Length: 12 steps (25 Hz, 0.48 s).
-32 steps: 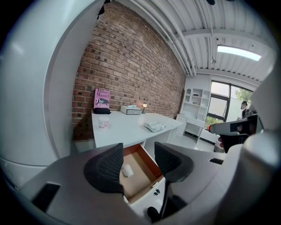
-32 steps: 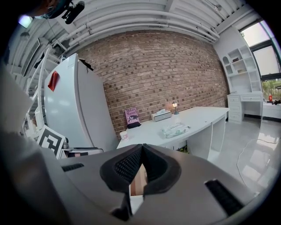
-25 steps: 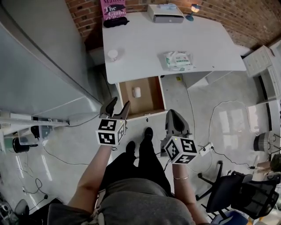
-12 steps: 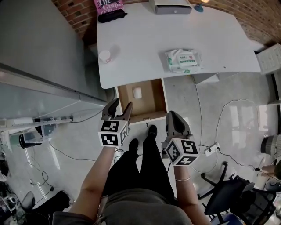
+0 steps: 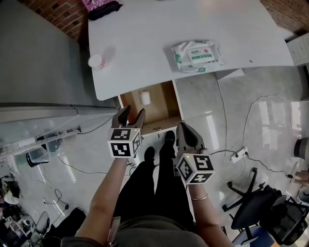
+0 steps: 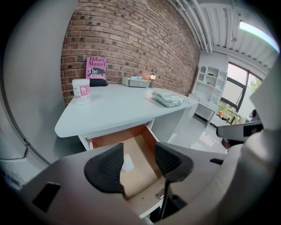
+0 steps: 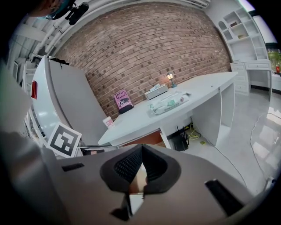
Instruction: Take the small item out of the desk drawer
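Note:
The desk drawer [image 5: 166, 103] stands pulled out under the white desk [image 5: 159, 53], its wooden bottom showing. A small white item [image 5: 144, 97] lies inside it near the back; the left gripper view shows the same small white item [image 6: 127, 162] between the jaws' line of sight. My left gripper [image 5: 129, 116] hangs open just in front of the drawer's left front corner, empty. My right gripper [image 5: 187, 133] is shut with nothing in it, lower and to the right, over the floor. In the right gripper view the right gripper [image 7: 141, 169] has its pads together.
On the desk lie a pack of wipes [image 5: 197, 55], a white cup [image 5: 96, 61] with pink print and a pink book [image 5: 99, 6] at the back. A grey partition [image 5: 38, 58] stands left. Cables [image 5: 251, 125] and an office chair [image 5: 256, 212] sit on the floor right.
The head view has shifted forward, so the desk and drawer sit closer. Both grippers have moved a little toward the drawer; their jaws are unchanged.

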{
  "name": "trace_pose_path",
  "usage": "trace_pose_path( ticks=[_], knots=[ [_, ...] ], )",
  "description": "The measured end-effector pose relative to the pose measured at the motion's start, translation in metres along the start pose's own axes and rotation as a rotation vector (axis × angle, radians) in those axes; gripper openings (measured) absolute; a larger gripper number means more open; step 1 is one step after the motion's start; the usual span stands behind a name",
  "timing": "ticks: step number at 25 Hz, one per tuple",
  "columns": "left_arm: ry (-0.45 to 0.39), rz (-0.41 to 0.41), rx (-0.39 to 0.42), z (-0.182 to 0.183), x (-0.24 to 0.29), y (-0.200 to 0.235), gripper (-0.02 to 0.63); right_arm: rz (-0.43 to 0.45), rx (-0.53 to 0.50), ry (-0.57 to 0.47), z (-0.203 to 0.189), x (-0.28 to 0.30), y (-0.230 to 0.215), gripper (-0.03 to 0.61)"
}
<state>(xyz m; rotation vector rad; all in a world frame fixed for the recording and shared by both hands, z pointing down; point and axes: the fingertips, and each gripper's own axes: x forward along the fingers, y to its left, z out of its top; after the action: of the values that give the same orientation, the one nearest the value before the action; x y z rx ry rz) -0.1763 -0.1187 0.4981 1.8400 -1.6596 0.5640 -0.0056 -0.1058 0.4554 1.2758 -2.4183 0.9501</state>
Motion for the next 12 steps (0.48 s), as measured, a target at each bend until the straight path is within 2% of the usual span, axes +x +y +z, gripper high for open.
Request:
trace_pose_path(
  ticks=[6,12],
  knots=[
    [0.069,0.004,0.025,-0.015,0.033,-0.001,0.213,0.003,0.042,0.041,-0.023,0.010,-0.010,0.005],
    [0.133,0.022,0.058,-0.030,0.061,0.004,0.213,0.006,0.052,0.054,-0.030,0.021,-0.023,0.005]
  ],
)
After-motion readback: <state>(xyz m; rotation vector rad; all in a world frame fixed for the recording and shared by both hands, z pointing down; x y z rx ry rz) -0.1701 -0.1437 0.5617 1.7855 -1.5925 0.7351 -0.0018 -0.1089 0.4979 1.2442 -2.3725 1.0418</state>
